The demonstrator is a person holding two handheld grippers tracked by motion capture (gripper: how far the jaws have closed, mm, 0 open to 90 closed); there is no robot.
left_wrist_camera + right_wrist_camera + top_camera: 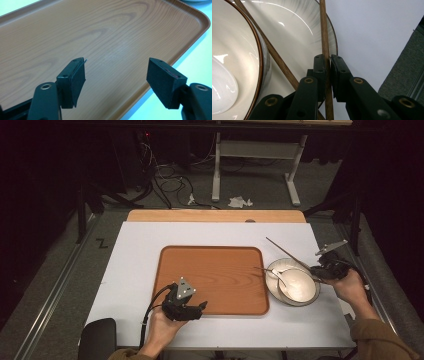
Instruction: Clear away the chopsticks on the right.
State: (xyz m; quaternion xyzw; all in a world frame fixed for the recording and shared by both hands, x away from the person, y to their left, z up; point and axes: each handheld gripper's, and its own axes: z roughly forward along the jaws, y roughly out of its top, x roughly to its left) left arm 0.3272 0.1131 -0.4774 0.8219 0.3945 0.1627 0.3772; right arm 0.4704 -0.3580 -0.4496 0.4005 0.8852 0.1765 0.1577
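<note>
A brown wooden tray [215,270] lies bare in the middle of the white table. My left gripper [202,306] rests over its front left rim, open, with nothing but tray surface [100,32] between its pads [77,77]. To the tray's right a pale bowl [298,286] stands on a plate [272,282], with a white spoon [280,277] inside. My right gripper [328,65] is shut on one wooden chopstick [325,32], which slants up and left over the plate's edge [287,252]. A second chopstick [274,55] lies across the plate beside the bowl [234,50].
A wooden board [215,216] borders the table's far edge. Beyond it on the floor are a white desk frame [255,165], cables and crumpled paper [239,201]. A dark chair back [97,337] sits at the near left corner. White table [135,265] lies open left of the tray.
</note>
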